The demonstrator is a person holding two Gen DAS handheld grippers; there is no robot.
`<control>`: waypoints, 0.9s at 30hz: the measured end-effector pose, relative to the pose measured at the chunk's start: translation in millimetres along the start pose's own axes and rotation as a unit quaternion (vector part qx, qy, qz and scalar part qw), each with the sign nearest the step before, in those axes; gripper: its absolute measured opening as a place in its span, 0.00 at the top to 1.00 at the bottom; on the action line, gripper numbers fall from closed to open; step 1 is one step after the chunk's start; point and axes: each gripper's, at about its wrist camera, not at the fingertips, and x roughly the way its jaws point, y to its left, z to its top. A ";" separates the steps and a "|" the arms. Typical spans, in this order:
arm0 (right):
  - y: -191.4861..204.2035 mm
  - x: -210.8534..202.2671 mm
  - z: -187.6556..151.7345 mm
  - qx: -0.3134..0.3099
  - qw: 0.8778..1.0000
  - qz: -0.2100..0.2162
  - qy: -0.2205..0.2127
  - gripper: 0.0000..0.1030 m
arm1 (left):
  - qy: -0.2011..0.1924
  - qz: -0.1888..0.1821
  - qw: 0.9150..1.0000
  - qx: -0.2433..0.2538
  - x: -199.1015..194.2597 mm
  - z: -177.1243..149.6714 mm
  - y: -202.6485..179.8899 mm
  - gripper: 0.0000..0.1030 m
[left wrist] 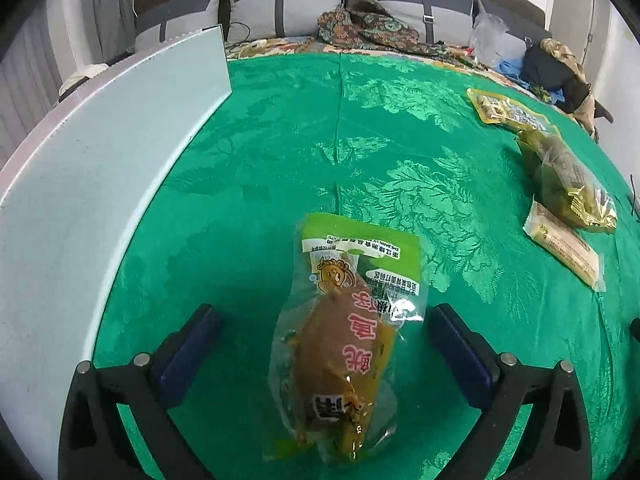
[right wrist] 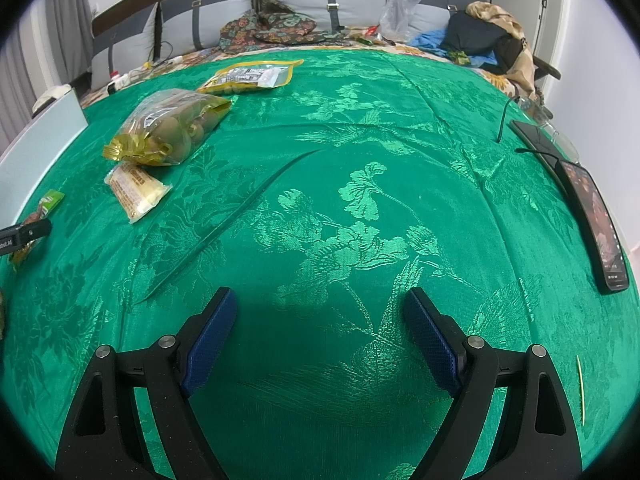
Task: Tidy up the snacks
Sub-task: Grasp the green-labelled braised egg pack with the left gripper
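Note:
A clear snack packet with a green top and brown food inside [left wrist: 344, 344] lies on the green cloth between the fingers of my left gripper [left wrist: 320, 316], which is open around it without touching. The same packet shows at the left edge of the right wrist view [right wrist: 36, 220], beside the left gripper's tip. My right gripper [right wrist: 320, 300] is open and empty over bare cloth. A bag of green round snacks [right wrist: 168, 128] [left wrist: 568, 176], a pale wrapped bar [right wrist: 136, 192] [left wrist: 564, 244] and a yellow pouch [right wrist: 248, 76] [left wrist: 504, 108] lie in a group.
A pale grey flat box or tray [left wrist: 100, 152] lies at the left table edge. Two phones [right wrist: 600, 216] and a cable lie at the right edge. A thin green stick [right wrist: 581, 388] lies near my right gripper. Cushions, clothes and bags lie behind the table.

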 end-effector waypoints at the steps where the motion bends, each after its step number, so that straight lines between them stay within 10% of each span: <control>1: -0.1 -0.2 0.3 0.000 1.000 0.000 0.000 0.14 | -0.003 0.002 1.000 -0.001 0.2 -0.2 -0.4 0.00; 27: -0.5 0.0 0.5 0.000 1.000 0.000 -0.001 0.14 | -0.003 0.003 1.000 -0.002 -1.2 -0.9 0.0 0.00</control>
